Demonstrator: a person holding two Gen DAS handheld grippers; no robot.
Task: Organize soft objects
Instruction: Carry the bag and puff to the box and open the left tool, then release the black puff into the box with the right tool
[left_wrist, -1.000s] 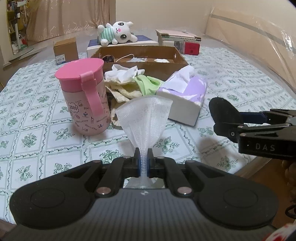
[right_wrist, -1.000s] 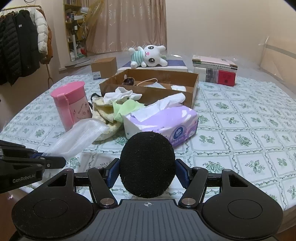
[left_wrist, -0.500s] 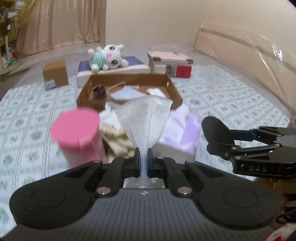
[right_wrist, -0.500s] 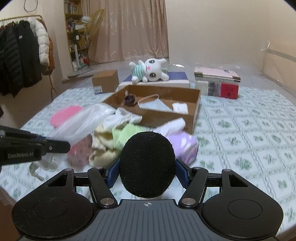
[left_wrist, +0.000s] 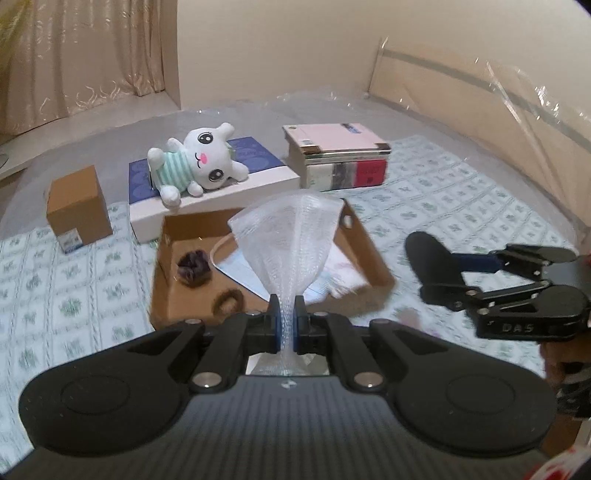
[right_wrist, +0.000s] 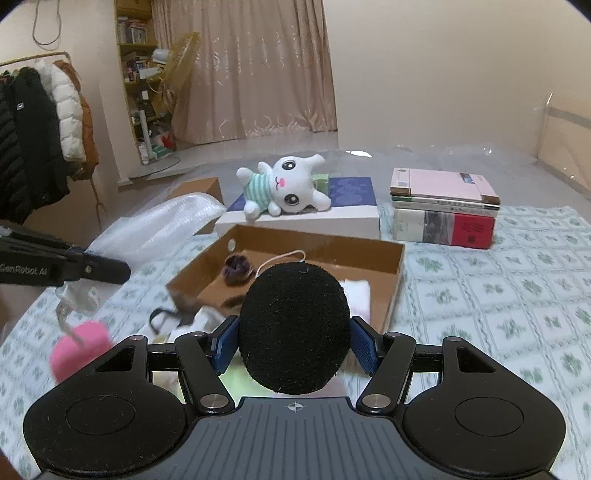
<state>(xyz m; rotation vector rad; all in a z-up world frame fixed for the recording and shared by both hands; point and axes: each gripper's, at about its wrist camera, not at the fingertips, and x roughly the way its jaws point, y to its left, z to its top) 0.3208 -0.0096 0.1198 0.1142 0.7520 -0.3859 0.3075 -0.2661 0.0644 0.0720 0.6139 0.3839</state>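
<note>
My left gripper is shut on the pinched end of a clear bubble-wrap sheet, which fans upward in front of the open cardboard tray. In the right wrist view the same sheet hangs out at the left, above the tray's near corner. My right gripper is shut on a round black sponge puff, held between its blue pads just before the tray's front edge. The tray holds a purple scrunchie, a brown hair tie, a face mask and a white cloth.
A white plush toy lies on a flat blue-and-white box behind the tray. A stack of books sits at the back right, a small cardboard box at the back left. A pink cup and loose cloths lie near the tray's left front.
Both grippers have risen and moved forward toward the cardboard tray, still holding the bubble wrap and the sponge. The pink cup and tissue box have dropped low or out of view.
</note>
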